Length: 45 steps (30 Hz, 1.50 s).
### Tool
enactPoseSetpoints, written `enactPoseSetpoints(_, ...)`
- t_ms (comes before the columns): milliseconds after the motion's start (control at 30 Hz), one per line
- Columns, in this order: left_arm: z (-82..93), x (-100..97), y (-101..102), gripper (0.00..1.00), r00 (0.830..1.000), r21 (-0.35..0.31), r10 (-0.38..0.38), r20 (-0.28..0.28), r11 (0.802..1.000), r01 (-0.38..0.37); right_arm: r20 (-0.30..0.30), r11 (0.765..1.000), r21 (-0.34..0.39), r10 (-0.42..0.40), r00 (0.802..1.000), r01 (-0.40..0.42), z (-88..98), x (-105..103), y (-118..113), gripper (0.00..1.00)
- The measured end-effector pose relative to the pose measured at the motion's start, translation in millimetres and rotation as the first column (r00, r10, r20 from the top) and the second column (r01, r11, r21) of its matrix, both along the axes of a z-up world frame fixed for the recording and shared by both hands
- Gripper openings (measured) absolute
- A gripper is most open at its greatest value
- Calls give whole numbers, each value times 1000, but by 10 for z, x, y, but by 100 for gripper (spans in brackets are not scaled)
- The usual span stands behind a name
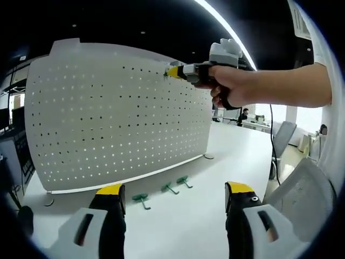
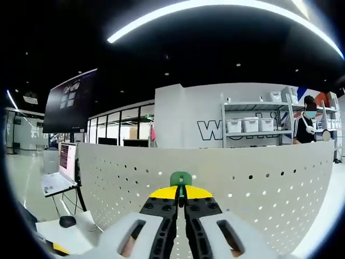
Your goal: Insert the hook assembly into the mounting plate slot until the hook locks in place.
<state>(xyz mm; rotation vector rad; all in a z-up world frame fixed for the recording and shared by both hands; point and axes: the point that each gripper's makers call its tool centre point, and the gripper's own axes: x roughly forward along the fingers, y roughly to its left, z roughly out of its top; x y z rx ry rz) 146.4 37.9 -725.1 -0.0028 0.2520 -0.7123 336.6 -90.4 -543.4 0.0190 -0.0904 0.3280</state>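
A white pegboard mounting plate (image 1: 113,116) stands upright on the white table. In the right gripper view my right gripper (image 2: 181,190) is shut on a green hook (image 2: 180,178), held against the upper part of the plate (image 2: 259,183). The left gripper view shows that gripper (image 1: 173,71), in a person's hand, pressed to the plate near its top edge. My left gripper (image 1: 175,190) is open above the table, with nothing between its jaws. Three green hooks (image 1: 141,200) (image 1: 170,188) (image 1: 184,181) lie on the table before the plate's foot.
A mesh office chair (image 1: 307,186) stands at the table's right edge. Beyond the plate are a laptop on a stand (image 2: 63,167), a mouse (image 2: 67,220), shelves with white bins (image 2: 253,125) and a person (image 2: 307,124).
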Motion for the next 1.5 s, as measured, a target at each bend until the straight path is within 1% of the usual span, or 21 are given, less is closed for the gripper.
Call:
enactPoseSetpoints(100,-14,-3,4,77,1000,2,-1,-2,1000,1,8,1000,-7,0,1000,0,10,22,30,1)
enactPoseSetpoints(167,-16,-3,6,77,1000,2,-1,-3,1000,1,20,1000,-25,4,1000,-3,24,35,70,1)
enactPoseSetpoints(233,-26,1,16,77,1000,3,1,-3,1000,-1,24,1000,-24,4,1000,-3,28,48,85,1)
enactPoseSetpoints(367,-31,-2,19,77,1000,3,0,-3,1000,0,24,1000,-29,8,1000,-7,19,76,124,1)
enactPoseSetpoints(767,-47,-8,13,77,1000,0,-4,-13,1000,4,23,1000,-26,9,1000,-8,25,147,148,1)
enactPoseSetpoints(967,-60,0,21,77,1000,4,-2,-15,1000,2,18,999,-33,11,1000,-11,-13,163,167,1)
enactPoseSetpoints(1267,-66,-4,24,77,1000,0,1,-23,1000,-1,9,1000,-25,8,1000,-8,-29,210,155,1)
enactPoseSetpoints(1500,-65,-3,28,77,999,-18,3,-35,1000,-4,11,999,-33,-1,1000,2,-39,227,187,1)
